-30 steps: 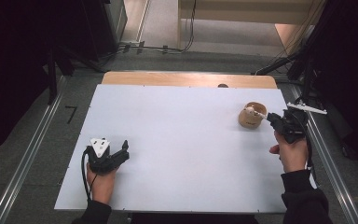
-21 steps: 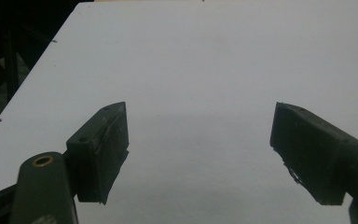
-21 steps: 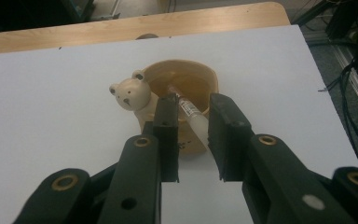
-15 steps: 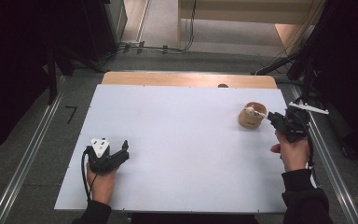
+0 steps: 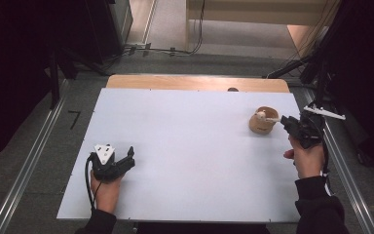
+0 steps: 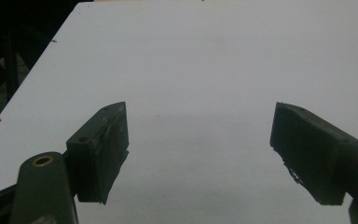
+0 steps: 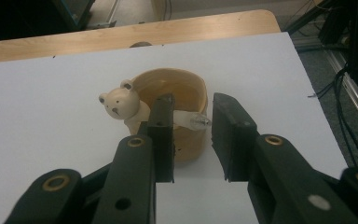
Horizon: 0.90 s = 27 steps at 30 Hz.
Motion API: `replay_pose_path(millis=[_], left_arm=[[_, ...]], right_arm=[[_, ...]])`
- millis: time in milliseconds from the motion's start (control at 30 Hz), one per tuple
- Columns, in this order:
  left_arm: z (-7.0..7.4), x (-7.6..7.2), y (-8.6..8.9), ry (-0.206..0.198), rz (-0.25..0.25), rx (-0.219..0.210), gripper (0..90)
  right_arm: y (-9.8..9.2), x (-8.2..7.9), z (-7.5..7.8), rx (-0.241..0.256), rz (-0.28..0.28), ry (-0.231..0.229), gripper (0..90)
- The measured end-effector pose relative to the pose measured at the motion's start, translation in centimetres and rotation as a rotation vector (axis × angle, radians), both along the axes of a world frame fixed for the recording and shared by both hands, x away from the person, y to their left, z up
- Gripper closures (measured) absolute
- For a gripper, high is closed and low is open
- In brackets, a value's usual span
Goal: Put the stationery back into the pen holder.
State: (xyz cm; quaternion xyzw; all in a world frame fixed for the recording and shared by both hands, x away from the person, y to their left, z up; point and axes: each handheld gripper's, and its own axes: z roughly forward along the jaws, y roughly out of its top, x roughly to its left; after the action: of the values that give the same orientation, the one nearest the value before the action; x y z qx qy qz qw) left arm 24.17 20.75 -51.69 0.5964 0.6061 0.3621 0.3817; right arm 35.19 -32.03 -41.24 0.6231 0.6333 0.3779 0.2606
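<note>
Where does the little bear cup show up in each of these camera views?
High view: the bear cup stands at the table's right side, just left of the right gripper.
Left gripper view: not in it.
Right gripper view: the cup sits centre frame, just beyond the fingers.
Shared landmark: the white board, also at and.

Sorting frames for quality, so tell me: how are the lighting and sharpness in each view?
High view: dim surroundings, white table evenly lit, soft focus. Left gripper view: dim bluish cast, fingers near-silhouettes. Right gripper view: brighter and sharper, bear cup crisp, a glint on the clear piece resting over its rim.
</note>
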Motion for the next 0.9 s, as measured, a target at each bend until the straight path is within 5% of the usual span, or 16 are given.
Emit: replay_pose_path(millis=[767, 900], left_arm=[[-0.02, 0.01, -0.01, 0.002, 0.001, 0.001, 20.0], [-0.01, 0.00, 0.00, 0.002, -0.001, 0.001, 20.0]], right_arm=[[-0.29, -0.30, 0.00, 0.018, 0.014, -0.005, 46.4], [-0.24, -0.31, -0.01, 0.012, 0.022, -0.004, 37.4]])
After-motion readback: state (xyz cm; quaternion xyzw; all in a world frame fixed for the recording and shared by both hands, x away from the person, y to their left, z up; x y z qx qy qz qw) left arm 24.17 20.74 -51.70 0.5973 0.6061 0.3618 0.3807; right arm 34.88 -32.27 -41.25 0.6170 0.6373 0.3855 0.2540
